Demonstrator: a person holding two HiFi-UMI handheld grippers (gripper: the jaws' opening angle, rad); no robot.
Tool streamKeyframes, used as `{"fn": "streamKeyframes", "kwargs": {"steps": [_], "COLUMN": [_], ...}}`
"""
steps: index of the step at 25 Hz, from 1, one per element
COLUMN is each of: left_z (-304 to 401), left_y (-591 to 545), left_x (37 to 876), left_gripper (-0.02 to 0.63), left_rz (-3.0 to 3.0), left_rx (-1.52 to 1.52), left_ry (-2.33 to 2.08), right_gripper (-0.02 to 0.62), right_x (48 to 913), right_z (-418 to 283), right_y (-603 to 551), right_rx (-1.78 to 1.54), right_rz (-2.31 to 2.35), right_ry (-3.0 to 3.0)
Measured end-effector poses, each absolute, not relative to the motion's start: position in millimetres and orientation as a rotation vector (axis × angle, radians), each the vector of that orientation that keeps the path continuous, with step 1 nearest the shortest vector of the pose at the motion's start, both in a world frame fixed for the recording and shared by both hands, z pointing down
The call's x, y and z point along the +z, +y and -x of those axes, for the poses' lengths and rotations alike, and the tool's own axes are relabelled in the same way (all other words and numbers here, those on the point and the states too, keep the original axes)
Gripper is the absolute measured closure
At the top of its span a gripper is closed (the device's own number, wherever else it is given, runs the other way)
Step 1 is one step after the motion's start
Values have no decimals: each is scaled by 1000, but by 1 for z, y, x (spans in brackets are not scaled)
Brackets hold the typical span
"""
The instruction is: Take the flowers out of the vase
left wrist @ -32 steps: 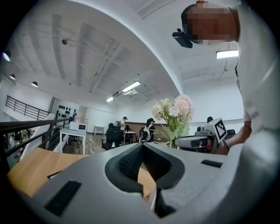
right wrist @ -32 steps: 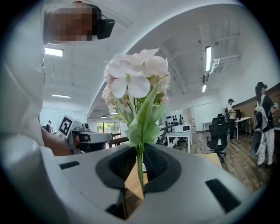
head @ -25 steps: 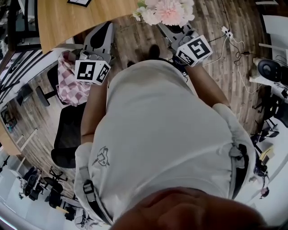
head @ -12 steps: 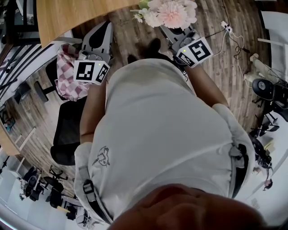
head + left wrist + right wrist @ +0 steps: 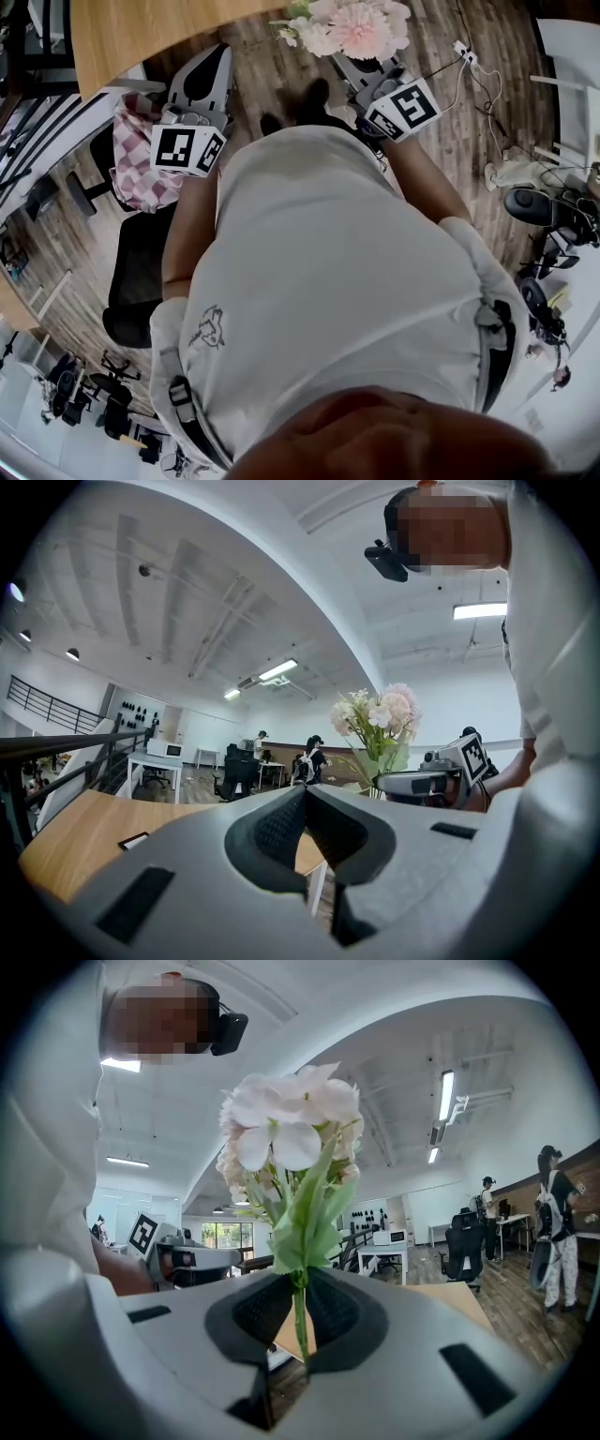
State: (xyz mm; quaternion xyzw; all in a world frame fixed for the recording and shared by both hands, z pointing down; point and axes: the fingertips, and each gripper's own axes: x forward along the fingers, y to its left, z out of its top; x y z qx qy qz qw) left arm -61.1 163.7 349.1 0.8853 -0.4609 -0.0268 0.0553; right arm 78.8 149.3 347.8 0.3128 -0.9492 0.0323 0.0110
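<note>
A bunch of pale pink and white flowers [image 5: 352, 23] with green leaves hangs over the wooden floor, clear of the table. My right gripper [image 5: 345, 60] is shut on its thin green stem [image 5: 300, 1321], and the blooms [image 5: 291, 1129] stand upright above the jaws. My left gripper [image 5: 214, 58] is level beside it, shut with nothing between its jaws [image 5: 305, 791]. From the left gripper view the flowers [image 5: 380, 719] and the right gripper [image 5: 441, 775] show to the right. No vase is in view.
A curved wooden table [image 5: 141, 28] lies ahead to the left. A black office chair [image 5: 141, 272] with a pink checked cloth [image 5: 141, 164] stands left of me. Cables and a power strip [image 5: 469, 58] lie on the floor at the right. People [image 5: 558, 1227] stand far off.
The table edge has drawn back toward the top left, so I have shifted away from it with both grippers. The flowers stay in the right gripper.
</note>
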Motion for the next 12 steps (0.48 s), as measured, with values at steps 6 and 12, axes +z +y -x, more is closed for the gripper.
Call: {"fn": "streamKeyframes", "kwargs": {"steps": [6,12], "left_z": [60,61], "left_y": [161,159], "left_x": [346,349], "left_gripper": [603,603], "left_rz": [-2701,-2707], "left_rx": [-90,-87], "left_ry": [-1379,-1365], "right_gripper": [548,548], "right_x": [346,347], "right_z": [-78,-77], "right_y": [149,147], "right_rx": [103,129], "right_rz": [-991,-1005], "right_ry": [-2963,-2969]}}
